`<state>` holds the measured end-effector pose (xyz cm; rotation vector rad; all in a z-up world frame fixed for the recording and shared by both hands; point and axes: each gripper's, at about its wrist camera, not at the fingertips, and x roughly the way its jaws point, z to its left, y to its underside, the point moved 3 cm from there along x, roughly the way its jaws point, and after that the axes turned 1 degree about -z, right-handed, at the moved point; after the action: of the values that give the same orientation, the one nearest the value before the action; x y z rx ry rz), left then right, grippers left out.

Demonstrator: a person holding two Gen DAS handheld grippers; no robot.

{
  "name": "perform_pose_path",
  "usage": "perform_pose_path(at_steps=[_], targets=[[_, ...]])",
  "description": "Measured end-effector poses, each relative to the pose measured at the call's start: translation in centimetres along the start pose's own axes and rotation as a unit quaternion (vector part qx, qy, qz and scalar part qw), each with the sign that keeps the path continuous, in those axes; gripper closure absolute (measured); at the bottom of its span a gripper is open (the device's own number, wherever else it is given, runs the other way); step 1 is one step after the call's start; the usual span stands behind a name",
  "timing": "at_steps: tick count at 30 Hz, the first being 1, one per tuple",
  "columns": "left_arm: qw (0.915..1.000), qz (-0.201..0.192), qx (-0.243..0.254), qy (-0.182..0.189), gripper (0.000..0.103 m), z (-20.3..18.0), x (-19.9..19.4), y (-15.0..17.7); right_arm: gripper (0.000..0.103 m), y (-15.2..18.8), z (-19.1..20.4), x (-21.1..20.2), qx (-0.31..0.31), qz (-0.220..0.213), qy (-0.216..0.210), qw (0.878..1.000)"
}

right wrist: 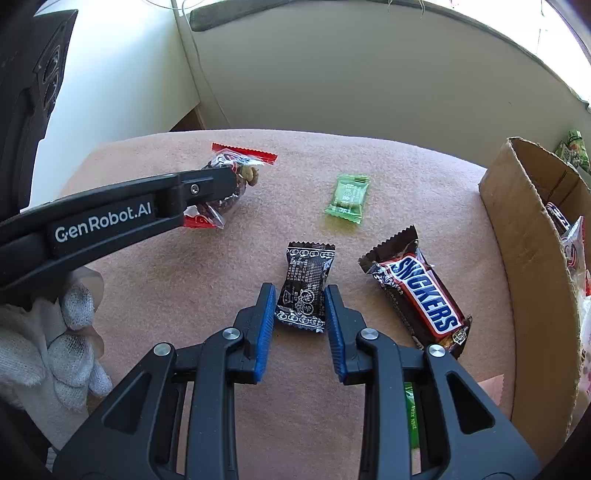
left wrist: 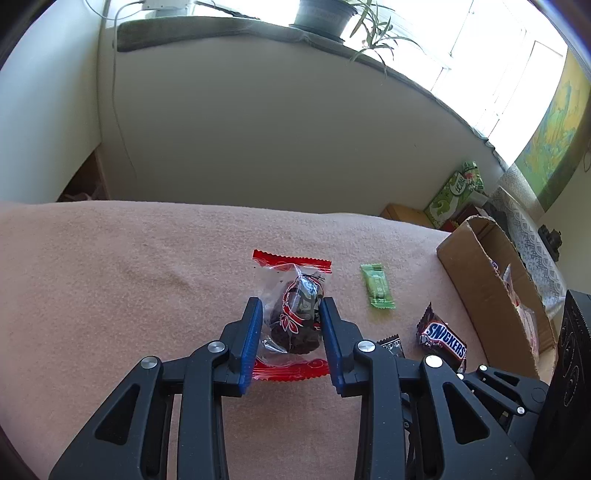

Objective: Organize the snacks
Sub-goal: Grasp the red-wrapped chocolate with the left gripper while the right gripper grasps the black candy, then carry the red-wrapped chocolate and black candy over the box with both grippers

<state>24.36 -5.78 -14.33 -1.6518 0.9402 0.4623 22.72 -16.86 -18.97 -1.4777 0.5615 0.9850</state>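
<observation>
Black linkage arms fill the bottom of each wrist view and carry blue pads forward. Between the pads of the left gripper (left wrist: 291, 314) sits a clear packet with red ends (left wrist: 291, 314), holding something dark; both pads press its sides, so this gripper is clamped on it while it lies on the pink cloth (left wrist: 129, 277). From that packet, a green candy (left wrist: 377, 285) lies at two o'clock, apart from it. A Snickers bar (left wrist: 443, 341) lies at four o'clock, and only a corner of a black sachet (left wrist: 391, 345) shows beside the right-hand finger. A cardboard box (left wrist: 476, 288) stands at three o'clock at the cloth's edge, with wrapped snacks inside. A potted plant (left wrist: 325, 14) sits on the ledge at twelve o'clock.

In the right wrist view the right gripper (right wrist: 300, 304) has its pads against the lower sides of the black sachet (right wrist: 306, 284), narrowly closed on it on the cloth. The Snickers bar (right wrist: 421, 291) lies just beside it at three o'clock, the green candy (right wrist: 348, 199) at one o'clock, and the box wall (right wrist: 532, 280) farther out at three o'clock. The left gripper (right wrist: 225, 184) reaches in at ten o'clock, closed on the red-ended packet (right wrist: 236, 181). A white-gloved hand (right wrist: 55, 347) shows at nine o'clock.
</observation>
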Motion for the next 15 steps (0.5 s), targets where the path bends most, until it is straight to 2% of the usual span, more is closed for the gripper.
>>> perform_pose_path(at_steps=[7, 15], targets=[[0.9996, -0.028, 0.004, 0.009, 0.073, -1.0, -2.9, 0.3, 0.075, 0.5, -0.9, -2.1, 0.012, -0.018, -0.014, 1.0], [0.9979, -0.055, 0.017, 0.029, 0.073, -3.1, -5.9, 0.9, 0.075, 1.8, -2.6, -7.3, 0.017, -0.051, -0.017, 0.998]])
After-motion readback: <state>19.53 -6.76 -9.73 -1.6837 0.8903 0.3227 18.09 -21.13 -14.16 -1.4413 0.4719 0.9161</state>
